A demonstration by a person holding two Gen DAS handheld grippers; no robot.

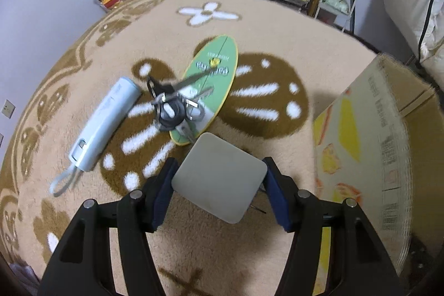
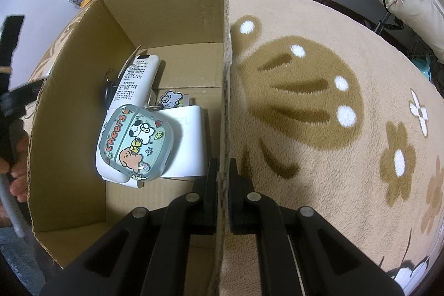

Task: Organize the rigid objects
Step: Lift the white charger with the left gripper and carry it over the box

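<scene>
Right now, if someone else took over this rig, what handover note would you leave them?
Left tool: closed on a grey square pad, above the rug.
Right tool: clamped on the box wall, steadying it.
Done, in the box: white remote, Cheers case, white block, keys.
Left, on the rug: blue device, key bunch, green oval board. Box the pad first.

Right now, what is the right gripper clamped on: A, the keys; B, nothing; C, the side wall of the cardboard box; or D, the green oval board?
C: the right gripper has one finger inside and one outside the cardboard box, pinching its wall.
</scene>
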